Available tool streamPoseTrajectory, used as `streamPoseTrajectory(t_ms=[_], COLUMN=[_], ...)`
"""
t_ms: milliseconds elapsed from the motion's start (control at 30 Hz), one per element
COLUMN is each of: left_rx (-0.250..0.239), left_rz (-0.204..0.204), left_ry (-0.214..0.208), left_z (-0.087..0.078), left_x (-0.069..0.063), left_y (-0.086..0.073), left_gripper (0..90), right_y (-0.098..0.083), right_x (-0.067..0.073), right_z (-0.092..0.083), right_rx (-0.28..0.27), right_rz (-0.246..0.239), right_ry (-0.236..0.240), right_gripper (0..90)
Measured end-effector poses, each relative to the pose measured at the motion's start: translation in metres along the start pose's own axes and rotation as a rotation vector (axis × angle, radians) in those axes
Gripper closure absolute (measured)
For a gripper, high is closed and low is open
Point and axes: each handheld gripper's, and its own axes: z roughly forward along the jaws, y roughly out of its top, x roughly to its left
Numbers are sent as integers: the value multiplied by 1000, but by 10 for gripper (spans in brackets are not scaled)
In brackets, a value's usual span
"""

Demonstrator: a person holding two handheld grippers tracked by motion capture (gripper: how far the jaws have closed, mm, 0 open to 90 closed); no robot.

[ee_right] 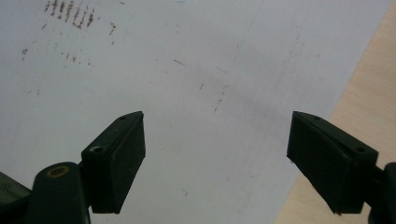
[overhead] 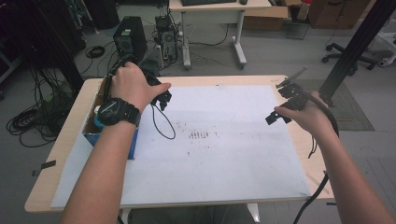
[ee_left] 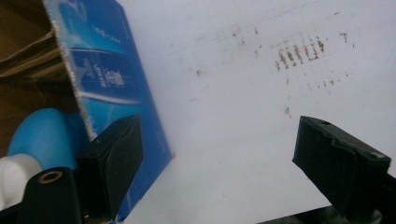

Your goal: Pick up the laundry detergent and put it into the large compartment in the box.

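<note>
The blue object (ee_left: 44, 135) with a white part beside it (a bottle or a cap, I can't tell which) sits inside the open blue carton (ee_left: 109, 79) at the left edge of the table; in the high view a bit of that blue (overhead: 99, 122) peeks out just under my left wrist. The carton's brown cardboard inside shows at the upper left of the left gripper view, and its printed blue wall stands between the object and the white sheet (ee_left: 243, 116).

My left gripper (ee_left: 219, 168) hovers right at that wall with its jaws spread wide and nothing between them. One jaw is over the carton's edge, the other is out over the sheet. To do this reach well, I judge I need to shift the whole gripper towards the carton's inside, so both jaws clear the wall before I lower. Otherwise the near jaw will likely catch the cardboard rim and drag the carton. I'd come in from above, straddle the blue body rather than the white part, and close only once both pads are level with it.

My right gripper (ee_right: 217, 163) waits well apart, over the sheet near the bare wooden table (ee_right: 364, 93), jaws also spread and empty. It could steady the carton if it slides.
</note>
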Motion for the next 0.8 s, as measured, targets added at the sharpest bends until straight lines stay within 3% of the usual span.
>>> streamPoseTrajectory(t_ms=[533,800], left_rx=[41,56], left_rz=[69,86], left_ry=[-13,-14], left_z=[35,50], left_x=[-33,-40], left_y=[-1,0], left_gripper=[157,157], right_y=[-2,-1], right_x=[3,2], right_z=[-3,0], right_rx=[-5,-2], right_rz=[-9,-8], right_ry=[-1,1], right_gripper=[194,194])
